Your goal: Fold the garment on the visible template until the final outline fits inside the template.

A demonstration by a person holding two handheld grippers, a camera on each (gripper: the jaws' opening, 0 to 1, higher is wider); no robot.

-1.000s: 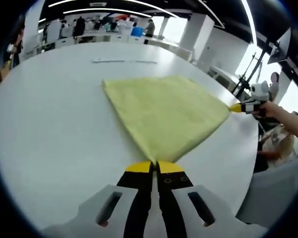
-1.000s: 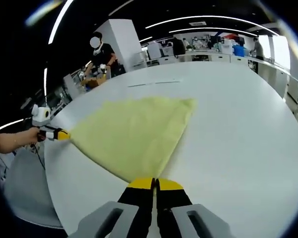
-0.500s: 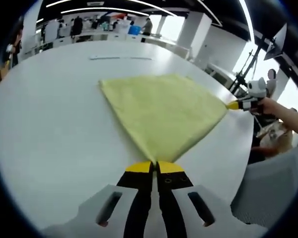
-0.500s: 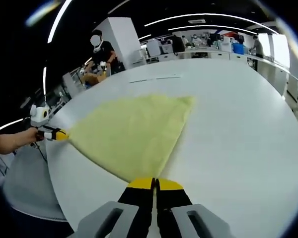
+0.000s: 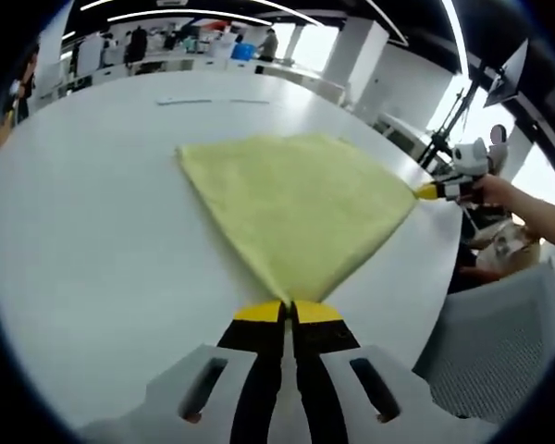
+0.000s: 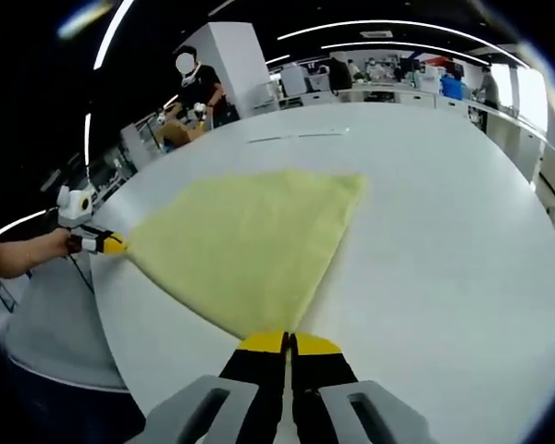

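We are holding a yellow cloth point(image 5: 296, 208) spread flat on a white table point(image 5: 92, 240), one corner in each gripper. In the left gripper view, the left gripper point(image 5: 288, 313) is closed, its yellow-tipped jaws pressed together on the near corner of the cloth. In the right gripper view, the right gripper point(image 6: 288, 343) is likewise clamped on its own corner of the cloth point(image 6: 250, 245). Each tool is also showing in the other's view: the right gripper point(image 5: 437, 191) at the cloth's far right corner, the left gripper point(image 6: 102, 244) at the far left corner, each with a hand behind it.

The cloth is lying stretched between the two held corners, near the table's edge, with its remaining edges resting on the surface. It is looking smooth, without obvious wrinkles.

We are not making out a template outline around the cloth; two faint line marks point(image 5: 213, 102) are lying well beyond it on the table, and we cannot tell what they are.

We are judging the task as partly done at most: the cloth is laid out and gripped, ready for a fold, but whether it fits any outline cannot be confirmed. Folding and checking the fit are remaining.
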